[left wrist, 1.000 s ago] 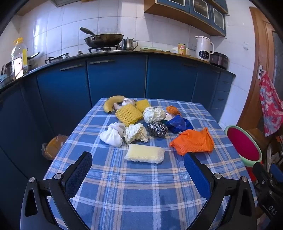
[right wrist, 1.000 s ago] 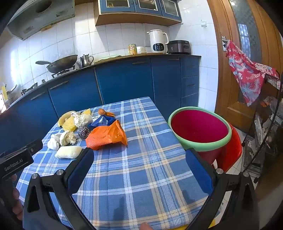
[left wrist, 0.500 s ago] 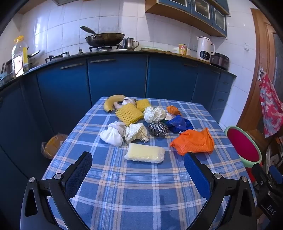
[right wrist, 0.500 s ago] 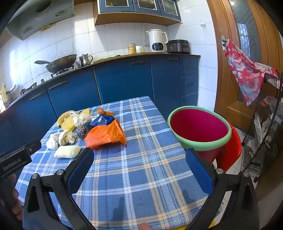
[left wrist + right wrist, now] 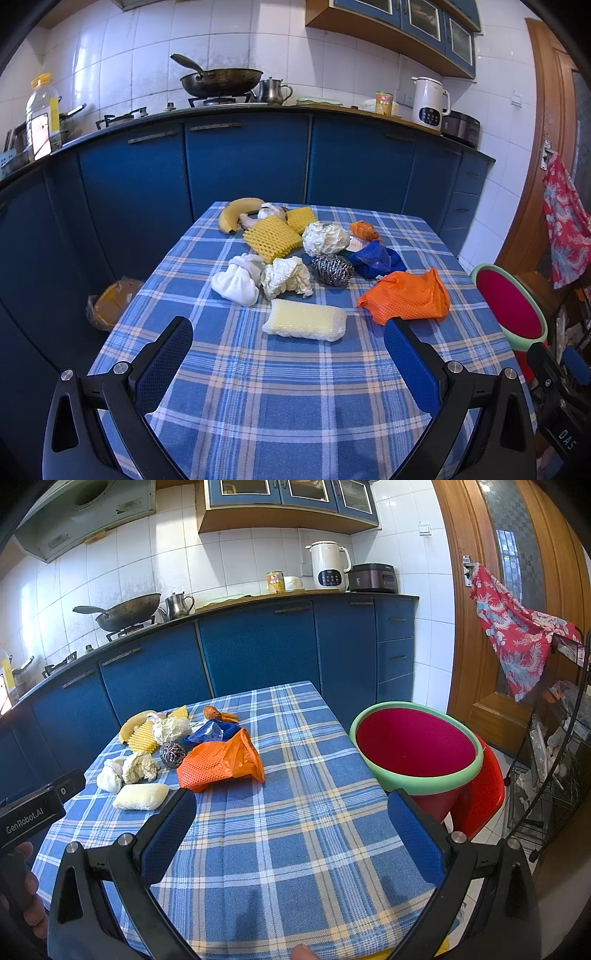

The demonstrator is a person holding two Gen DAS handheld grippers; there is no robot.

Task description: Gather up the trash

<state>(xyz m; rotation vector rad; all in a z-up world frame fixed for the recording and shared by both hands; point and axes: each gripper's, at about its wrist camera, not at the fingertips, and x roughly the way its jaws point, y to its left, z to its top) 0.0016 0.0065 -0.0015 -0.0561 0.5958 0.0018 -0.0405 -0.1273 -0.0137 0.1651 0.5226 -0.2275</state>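
Nothing has shifted since before; our left gripper [image 5: 288, 343] and right gripper [image 5: 291, 808] hover spread wide, empty. Crumpled orange plastic bag [image 5: 406, 297] shows netted texture; its far side is hidden from us.

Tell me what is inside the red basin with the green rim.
The red basin looks empty: only its bare red inner wall and floor show. Its near rim hides the closest strip of the bottom.

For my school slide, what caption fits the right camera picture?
Open right hand-held gripper above checked table, trash pile left, basin right.
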